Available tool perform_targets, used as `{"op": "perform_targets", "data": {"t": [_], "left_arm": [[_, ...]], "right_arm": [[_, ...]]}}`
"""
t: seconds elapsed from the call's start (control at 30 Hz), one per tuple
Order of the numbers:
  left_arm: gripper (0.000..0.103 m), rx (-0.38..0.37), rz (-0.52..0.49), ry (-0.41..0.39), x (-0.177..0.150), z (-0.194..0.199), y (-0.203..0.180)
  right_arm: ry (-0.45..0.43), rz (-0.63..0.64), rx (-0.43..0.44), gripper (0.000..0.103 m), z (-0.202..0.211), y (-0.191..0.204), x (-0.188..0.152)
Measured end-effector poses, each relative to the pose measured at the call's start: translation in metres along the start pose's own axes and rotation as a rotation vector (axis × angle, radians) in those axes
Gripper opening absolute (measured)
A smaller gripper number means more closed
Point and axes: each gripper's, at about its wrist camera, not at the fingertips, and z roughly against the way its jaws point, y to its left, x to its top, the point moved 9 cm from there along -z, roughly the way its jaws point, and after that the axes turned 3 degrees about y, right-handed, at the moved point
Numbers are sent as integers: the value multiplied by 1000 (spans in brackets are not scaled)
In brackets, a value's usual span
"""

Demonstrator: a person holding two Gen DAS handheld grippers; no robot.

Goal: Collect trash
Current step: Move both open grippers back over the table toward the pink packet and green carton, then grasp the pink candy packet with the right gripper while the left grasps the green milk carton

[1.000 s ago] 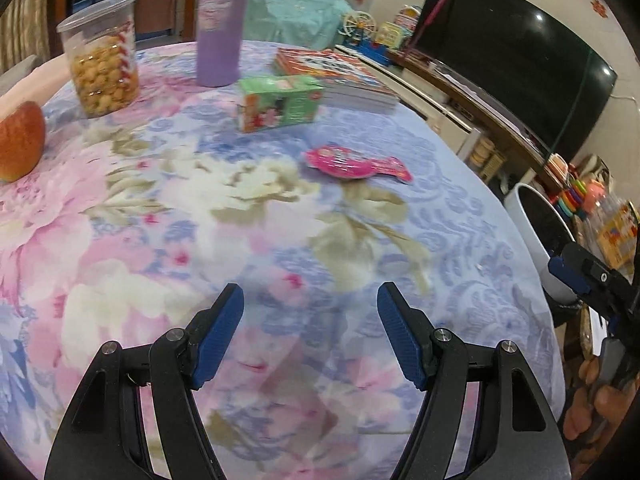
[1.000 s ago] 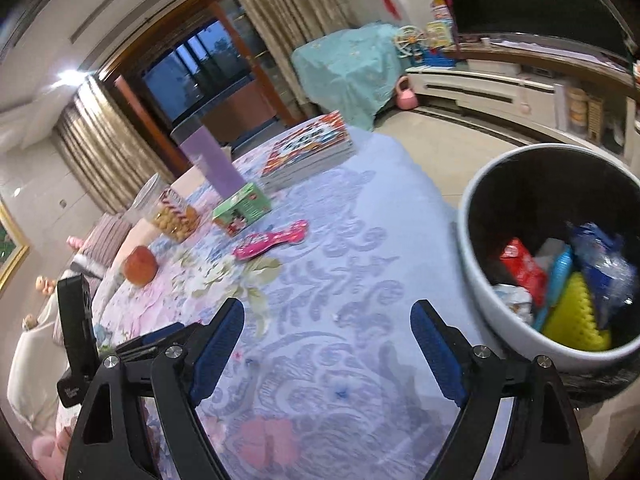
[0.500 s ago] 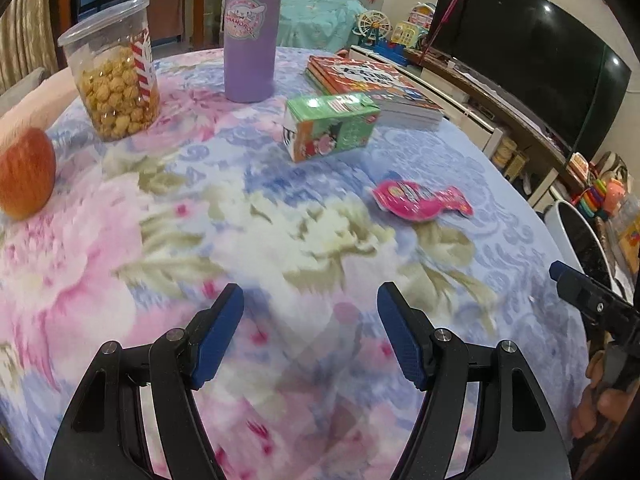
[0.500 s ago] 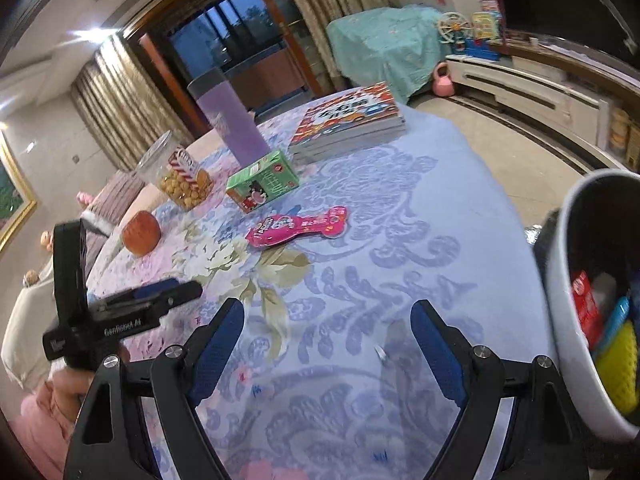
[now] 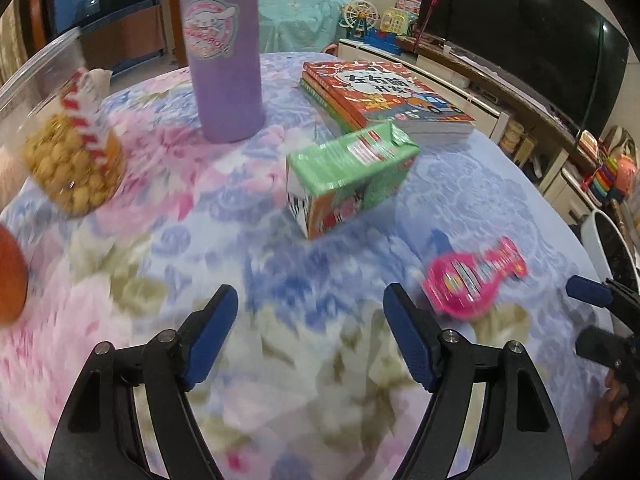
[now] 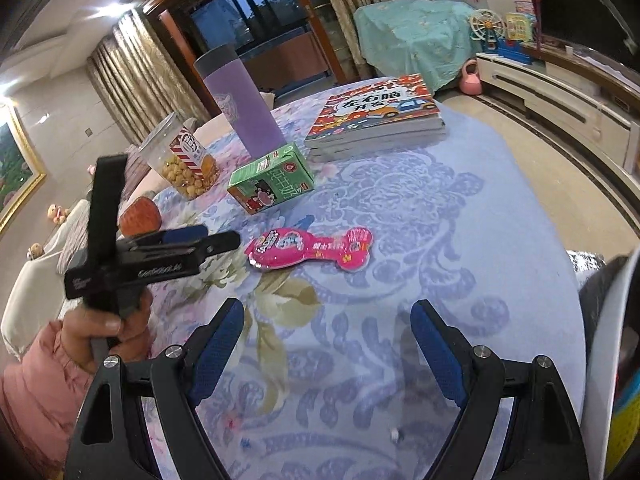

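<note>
left wrist view: left gripper (image 5: 310,308) is held spread and empty over the floral tablecloth (image 5: 280,264); a pink wrapper (image 5: 474,280) is seen near the table's right edge. right wrist view: right gripper (image 6: 328,328) is likewise spread, empty; the wrapper (image 6: 310,249) lies beyond it, with a green carton (image 6: 272,179) behind and a white bin (image 6: 608,360) at the right edge.
</note>
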Motion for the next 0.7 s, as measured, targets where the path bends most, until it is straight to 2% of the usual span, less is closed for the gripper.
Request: {"op": "perform_targets", "data": {"t": [0.1,0.3,0.4,0.57,0.6,0.63,0.7], "left_arm": [[80,7,-20,3,13,-10,3],[83,0,-71,0,35,-25,3],[83,-27,-84,3,40,-30,1],[81,-67,-105,-33,46,-26,-5],[72,-73,-114,-45,47,-25,-7],[50,-81,-127,-49,47,-24,-10],[38,-89,-151,-34,45,-26,-16]], "right_arm": [[13,33,0,87,-8,2,8],[63,181,0,87,-31,17,26],[104,247,7,87,-47,23,31],[167,323,-39,86,-69,20,30],[175,328,-43,84,-72,20,30],[173,333,-57,80,-74,18,29],[168,327,-76,61,-73,16,30]]}}
